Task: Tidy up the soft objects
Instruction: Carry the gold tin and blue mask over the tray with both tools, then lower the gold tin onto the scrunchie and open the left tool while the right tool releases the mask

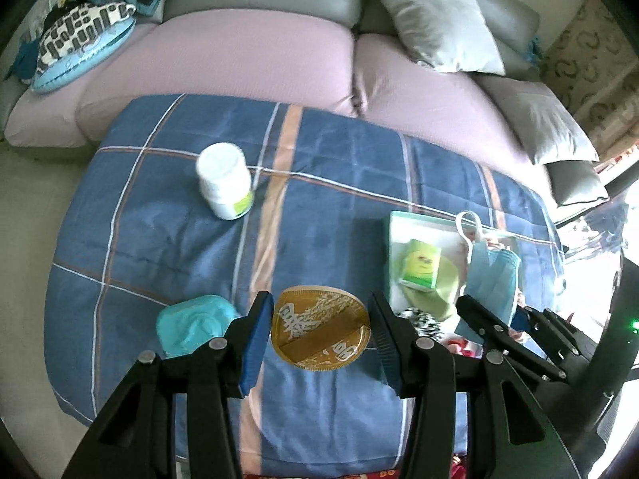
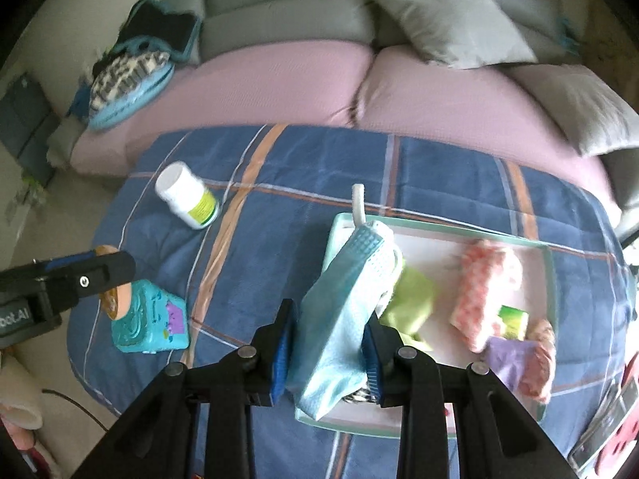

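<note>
Left gripper (image 1: 319, 333): clamped across a gold, embossed round tin (image 1: 319, 327).
Right gripper (image 2: 327, 345): pinched on a pale blue, folded face mask (image 2: 343, 307) above the tray (image 2: 549, 279).

glossy gold disc (image 1: 319, 327), soft quilted blanket (image 1: 327, 199).

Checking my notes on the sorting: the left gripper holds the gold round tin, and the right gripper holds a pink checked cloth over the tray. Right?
Not quite. The right gripper holds a light blue face mask, not the pink checked cloth, which lies in the tray; the right wrist view shows this. The left gripper does hold the gold round tin.
</note>
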Action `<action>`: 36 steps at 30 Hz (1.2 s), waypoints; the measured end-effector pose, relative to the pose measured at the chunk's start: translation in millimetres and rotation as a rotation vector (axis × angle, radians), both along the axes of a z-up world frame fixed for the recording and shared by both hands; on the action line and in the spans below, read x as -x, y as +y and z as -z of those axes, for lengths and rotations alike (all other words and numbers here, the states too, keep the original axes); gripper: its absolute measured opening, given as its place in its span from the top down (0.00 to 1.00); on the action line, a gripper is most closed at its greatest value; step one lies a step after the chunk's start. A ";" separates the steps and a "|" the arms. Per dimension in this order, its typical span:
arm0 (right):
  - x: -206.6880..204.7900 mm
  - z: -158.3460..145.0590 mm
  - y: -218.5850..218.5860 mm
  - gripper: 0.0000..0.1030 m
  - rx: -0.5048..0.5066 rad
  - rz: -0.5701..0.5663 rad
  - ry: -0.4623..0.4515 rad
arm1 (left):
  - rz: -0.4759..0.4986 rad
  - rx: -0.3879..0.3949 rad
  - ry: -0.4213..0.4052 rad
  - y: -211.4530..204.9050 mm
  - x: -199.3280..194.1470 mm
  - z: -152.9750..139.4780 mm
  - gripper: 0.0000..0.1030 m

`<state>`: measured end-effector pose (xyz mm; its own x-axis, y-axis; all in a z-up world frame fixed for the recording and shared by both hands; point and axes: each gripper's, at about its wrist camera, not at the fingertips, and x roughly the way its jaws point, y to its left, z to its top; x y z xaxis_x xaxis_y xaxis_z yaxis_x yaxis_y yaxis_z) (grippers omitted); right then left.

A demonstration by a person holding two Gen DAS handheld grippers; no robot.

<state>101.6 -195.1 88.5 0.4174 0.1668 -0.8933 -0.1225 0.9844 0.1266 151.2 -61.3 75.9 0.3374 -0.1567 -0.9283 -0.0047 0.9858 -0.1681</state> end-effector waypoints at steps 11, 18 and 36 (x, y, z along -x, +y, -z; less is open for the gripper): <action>36.8 -4.7 -73.4 0.68 0.037 0.204 -0.088 | 0.066 -0.011 -0.054 -61.8 16.8 4.3 0.51; 49.3 8.5 -105.4 0.68 0.038 0.312 -0.091 | 0.103 -0.025 -0.053 -92.4 18.8 20.1 0.51; 43.4 58.8 -131.1 0.68 0.010 0.410 -0.012 | 0.135 0.002 -0.007 -130.8 9.7 81.6 0.51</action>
